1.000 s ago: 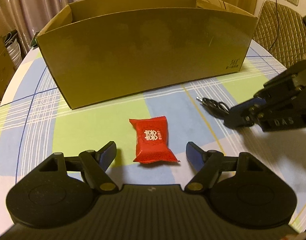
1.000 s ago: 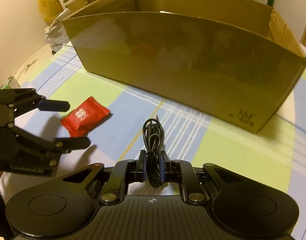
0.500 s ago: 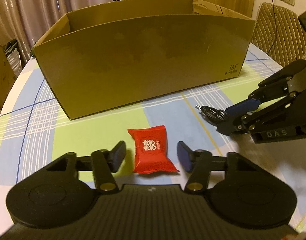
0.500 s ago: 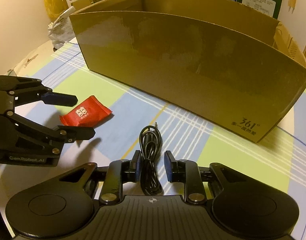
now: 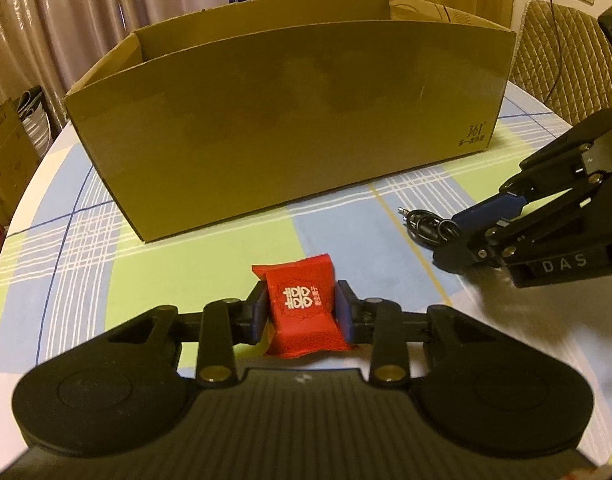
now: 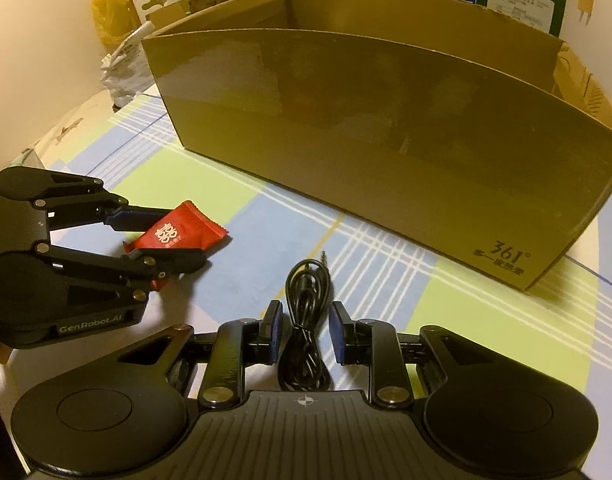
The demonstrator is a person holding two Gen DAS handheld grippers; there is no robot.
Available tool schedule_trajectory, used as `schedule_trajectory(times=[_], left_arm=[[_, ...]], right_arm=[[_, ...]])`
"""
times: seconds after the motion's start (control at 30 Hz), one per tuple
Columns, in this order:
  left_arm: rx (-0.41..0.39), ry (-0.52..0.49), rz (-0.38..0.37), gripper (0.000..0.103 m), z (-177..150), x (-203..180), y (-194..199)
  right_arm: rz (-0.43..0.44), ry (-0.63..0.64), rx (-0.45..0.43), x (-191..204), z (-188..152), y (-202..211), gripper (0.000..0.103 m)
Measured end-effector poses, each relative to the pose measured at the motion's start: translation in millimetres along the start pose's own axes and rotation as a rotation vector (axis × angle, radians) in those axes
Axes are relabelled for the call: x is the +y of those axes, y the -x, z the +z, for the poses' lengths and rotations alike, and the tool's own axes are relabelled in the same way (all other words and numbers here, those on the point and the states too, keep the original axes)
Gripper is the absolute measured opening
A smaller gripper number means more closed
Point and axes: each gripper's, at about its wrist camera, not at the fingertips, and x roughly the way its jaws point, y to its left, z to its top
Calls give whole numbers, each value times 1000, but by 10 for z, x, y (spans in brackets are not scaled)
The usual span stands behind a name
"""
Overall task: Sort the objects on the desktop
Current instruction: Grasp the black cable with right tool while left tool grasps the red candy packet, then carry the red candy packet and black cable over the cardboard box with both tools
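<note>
A red snack packet [image 5: 304, 308] with white characters sits between the fingers of my left gripper [image 5: 302, 310], which is shut on it just above the checked tablecloth. The packet also shows in the right wrist view [image 6: 178, 232]. A coiled black audio cable [image 6: 306, 320] lies on the table between the pads of my right gripper [image 6: 304, 330], which is open around it. The cable shows in the left wrist view [image 5: 427, 226] too. A large open cardboard box [image 5: 290, 112] stands behind both.
The round table [image 5: 86, 248] has a blue, green and white checked cloth. A padded chair [image 5: 565, 48] stands at the back right. Bags and boxes [image 6: 122, 28] lie beyond the table's left edge.
My left gripper closed onto the red packet. My right gripper, shut on the cable a second ago, opened and the cable now lies loose between its pads.
</note>
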Motion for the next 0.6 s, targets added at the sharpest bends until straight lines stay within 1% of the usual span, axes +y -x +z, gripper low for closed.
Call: schedule_trajectory(times=[0.17, 0.43, 0.6], left_arm=[[-2, -1, 11, 33, -14, -7, 16], [12, 11, 16, 33, -25, 15, 49], [14, 16, 12, 33, -24, 19, 52]], right_arm=[[-6, 14, -4, 13, 11, -21, 23], [-9, 17, -2, 13, 46, -56, 23], [-20, 42, 9, 32, 19, -29, 23]])
